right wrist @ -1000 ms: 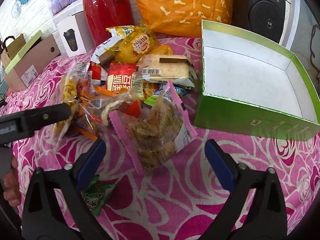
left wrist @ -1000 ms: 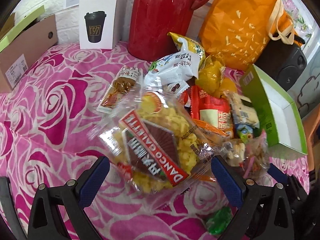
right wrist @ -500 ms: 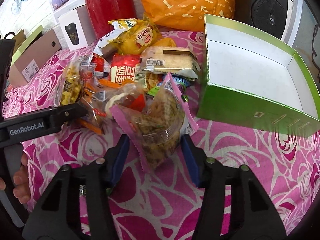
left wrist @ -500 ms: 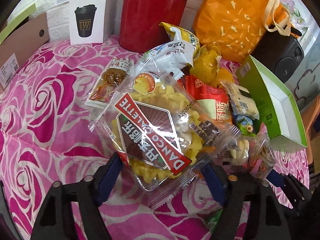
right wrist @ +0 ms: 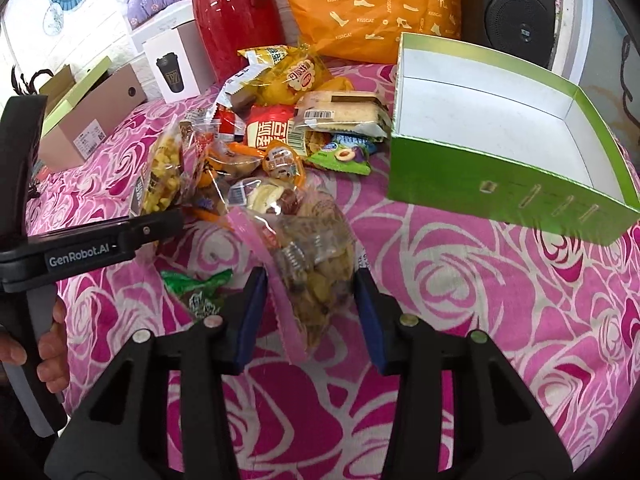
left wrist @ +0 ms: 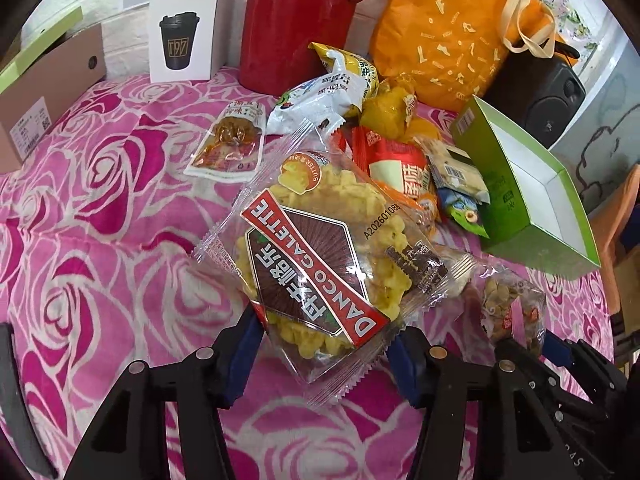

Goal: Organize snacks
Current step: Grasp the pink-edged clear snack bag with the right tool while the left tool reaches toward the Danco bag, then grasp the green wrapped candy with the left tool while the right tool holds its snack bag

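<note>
My left gripper (left wrist: 324, 344) is shut on a clear galette cookie bag (left wrist: 320, 248) with a red and brown label, held above the pink rose cloth. My right gripper (right wrist: 308, 304) is shut on a pink-edged clear snack bag (right wrist: 312, 264) of brownish pieces, lifted just off the cloth. That bag also shows in the left wrist view (left wrist: 512, 304), and the left gripper's arm (right wrist: 100, 244) crosses the right wrist view. A pile of snack packets (right wrist: 288, 120) lies behind both bags. The green box (right wrist: 500, 176) with a white inside stands open to the right, nothing in it.
A red jug (left wrist: 296, 20), an orange bag (left wrist: 452, 28), a black speaker (right wrist: 516, 8), a white cup carton (left wrist: 184, 44) and a brown cardboard box (left wrist: 44, 92) line the back. A small green packet (right wrist: 200, 292) lies by my right gripper. A hand (right wrist: 48, 352) grips the left handle.
Both grippers went from open to shut, the left on the galette bag and the right on the pink-edged bag. Both bags have since been raised slightly off the cloth.
</note>
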`<state>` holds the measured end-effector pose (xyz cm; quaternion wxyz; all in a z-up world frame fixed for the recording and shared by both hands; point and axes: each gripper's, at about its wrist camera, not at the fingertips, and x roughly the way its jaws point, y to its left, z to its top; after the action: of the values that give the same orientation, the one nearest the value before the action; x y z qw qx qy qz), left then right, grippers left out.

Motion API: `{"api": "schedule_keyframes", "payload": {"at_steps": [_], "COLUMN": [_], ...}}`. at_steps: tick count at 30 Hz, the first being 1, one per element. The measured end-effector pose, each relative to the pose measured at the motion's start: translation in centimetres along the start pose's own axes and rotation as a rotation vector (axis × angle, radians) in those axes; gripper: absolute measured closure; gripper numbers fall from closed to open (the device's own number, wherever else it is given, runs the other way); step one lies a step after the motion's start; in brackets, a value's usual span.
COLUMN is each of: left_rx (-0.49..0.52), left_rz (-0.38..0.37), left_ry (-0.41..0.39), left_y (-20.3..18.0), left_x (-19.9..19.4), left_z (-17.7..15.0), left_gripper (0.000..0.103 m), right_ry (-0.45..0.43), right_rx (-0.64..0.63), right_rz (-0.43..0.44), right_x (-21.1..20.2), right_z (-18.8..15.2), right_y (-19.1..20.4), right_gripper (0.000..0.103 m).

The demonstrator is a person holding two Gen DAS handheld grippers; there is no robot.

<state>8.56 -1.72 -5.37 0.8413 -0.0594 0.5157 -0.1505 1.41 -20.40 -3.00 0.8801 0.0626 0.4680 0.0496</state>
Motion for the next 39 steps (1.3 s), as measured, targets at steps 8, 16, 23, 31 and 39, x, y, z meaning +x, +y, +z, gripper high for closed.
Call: {"api": "schedule_keyframes", "payload": {"at_steps": [8, 16, 23, 31, 39], "left_rx": [0.077, 0.073, 0.062, 0.060, 0.067], "left_rz": [0.115, 0.131, 0.122, 0.119, 0.127], "left_ry": [-0.032, -0.024, -0.026, -0.025, -0.028], "left_y": [-1.1, -0.9, -0.5, -0.7, -0.8], "left_x": [-1.8, -1.0, -1.0, -1.2, -1.8], "left_z": [-2.1, -2.2, -2.1, -2.3, -2.5], "left_gripper": [0.043, 0.043, 0.042, 0.042, 0.042], "right_ry": [0.017, 0.033, 0.053, 0.097, 0.111], "right_rx": [-0.018, -0.039, -0.076, -0.071, -0.039], "right_rz": [0.038, 0.070, 0.060, 0.004, 0.023], "right_x": [-1.1, -0.9, -0.2, 0.5, 1.2], "right_z": [-1.7, -1.9, -2.2, -2.8, -2.8], "right_y": [-0.1, 0.6, 1.8, 1.1, 0.3], "right_gripper": [0.056, 0.044, 0.037, 0.035, 0.066]}}
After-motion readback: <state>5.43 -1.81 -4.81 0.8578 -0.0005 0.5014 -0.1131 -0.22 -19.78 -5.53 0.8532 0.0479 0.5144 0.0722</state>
